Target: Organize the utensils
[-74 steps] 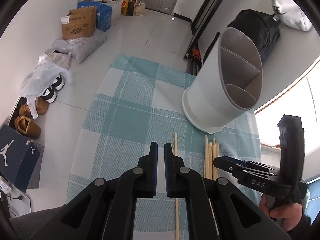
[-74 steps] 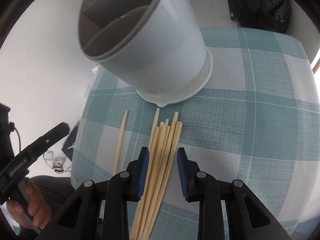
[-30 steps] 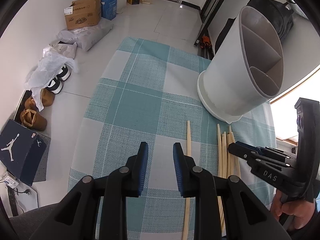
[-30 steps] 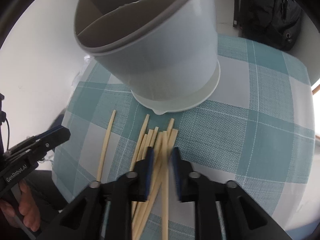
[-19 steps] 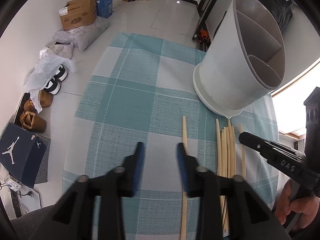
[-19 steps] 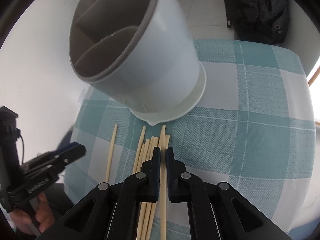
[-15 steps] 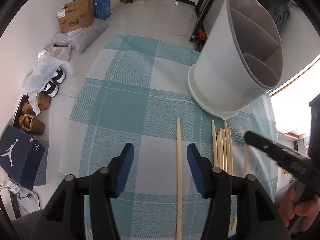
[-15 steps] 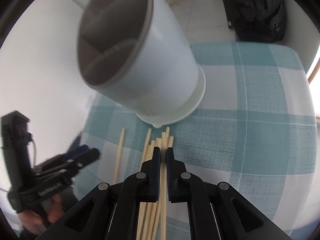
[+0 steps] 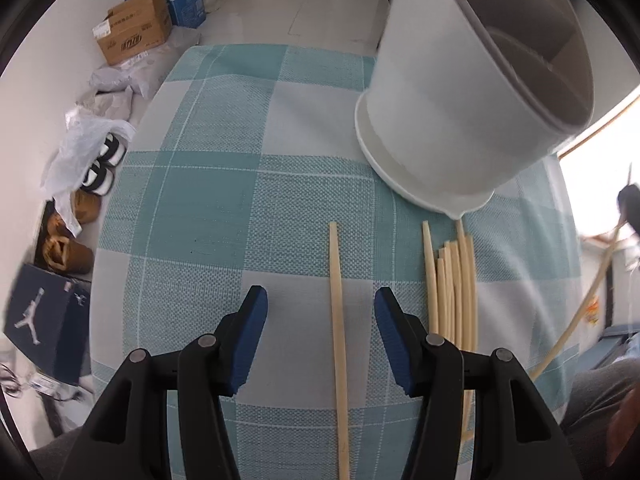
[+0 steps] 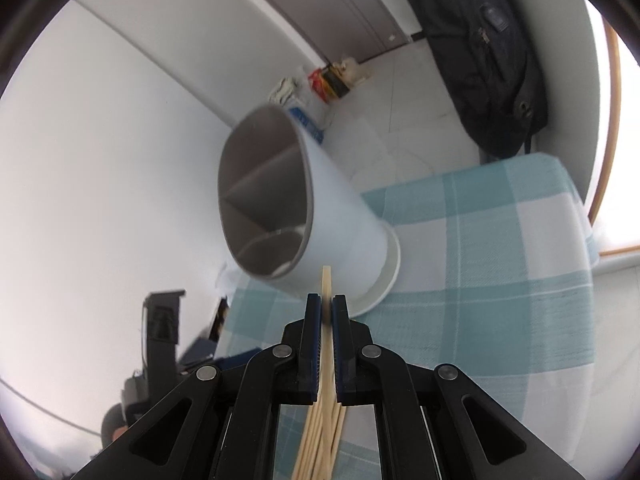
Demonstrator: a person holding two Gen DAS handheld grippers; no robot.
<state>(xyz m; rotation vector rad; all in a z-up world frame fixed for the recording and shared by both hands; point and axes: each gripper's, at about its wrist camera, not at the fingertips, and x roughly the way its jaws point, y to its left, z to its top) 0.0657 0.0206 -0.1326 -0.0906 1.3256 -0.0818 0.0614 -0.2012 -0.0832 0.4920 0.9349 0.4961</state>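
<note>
A white utensil holder (image 9: pixel 472 92) with grey inner dividers stands on the teal checked tablecloth (image 9: pixel 224 208); it also shows in the right wrist view (image 10: pixel 304 216). A single wooden chopstick (image 9: pixel 338 332) lies between the fingers of my open left gripper (image 9: pixel 320 332). A bundle of several chopsticks (image 9: pixel 454 292) lies to its right. My right gripper (image 10: pixel 327 320) is shut on one chopstick (image 10: pixel 326 292), lifted above the table with its tip pointing at the holder. That raised chopstick shows at the right edge of the left wrist view (image 9: pixel 576 312).
Cardboard boxes (image 9: pixel 132 36), shoes under a plastic bag (image 9: pixel 92 160) and a dark shoebox (image 9: pixel 36 312) sit on the floor left of the table. A black backpack (image 10: pixel 488 60) leans beyond the table. The other gripper's body (image 10: pixel 160 336) shows at lower left.
My right gripper closed on one chopstick from the bundle and lifted it off the cloth, tilting up toward the holder. My left gripper opened wide and came down around the single chopstick.
</note>
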